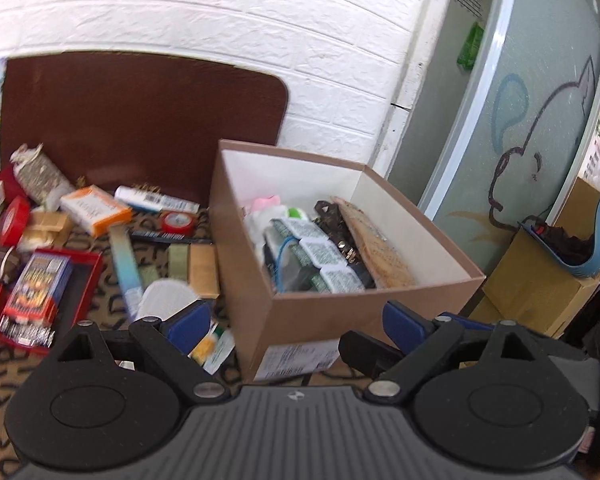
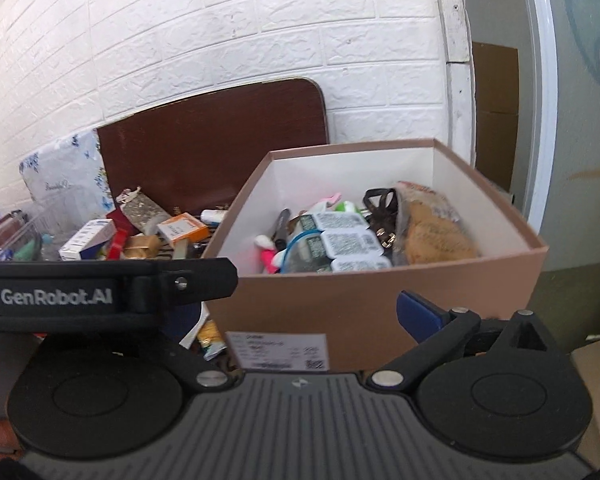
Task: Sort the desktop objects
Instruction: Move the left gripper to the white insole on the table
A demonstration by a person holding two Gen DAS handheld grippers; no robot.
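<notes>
A brown cardboard box point(image 1: 312, 312) with a white inside stands on the patterned table. It holds several sealed sauce cups point(image 1: 320, 256), a brown packet point(image 1: 376, 248) and a dark clip. The same box point(image 2: 364, 292) fills the right wrist view. My left gripper point(image 1: 296, 324) is open and empty, close in front of the box's near wall. My right gripper point(image 2: 304, 316) is open and empty too, its left finger hidden behind the left gripper's black body point(image 2: 100, 292). Loose items lie left of the box: an orange and white carton point(image 1: 96, 210), a red tape roll point(image 1: 14, 220) and a red tray point(image 1: 48, 296).
A brown board point(image 1: 140, 120) leans on the white brick wall behind the clutter. A frosted glass door point(image 1: 540, 120) stands to the right. Cardboard cartons point(image 1: 540, 288) with a blue object sit lower right. A floral bag point(image 2: 68, 176) stands at the far left.
</notes>
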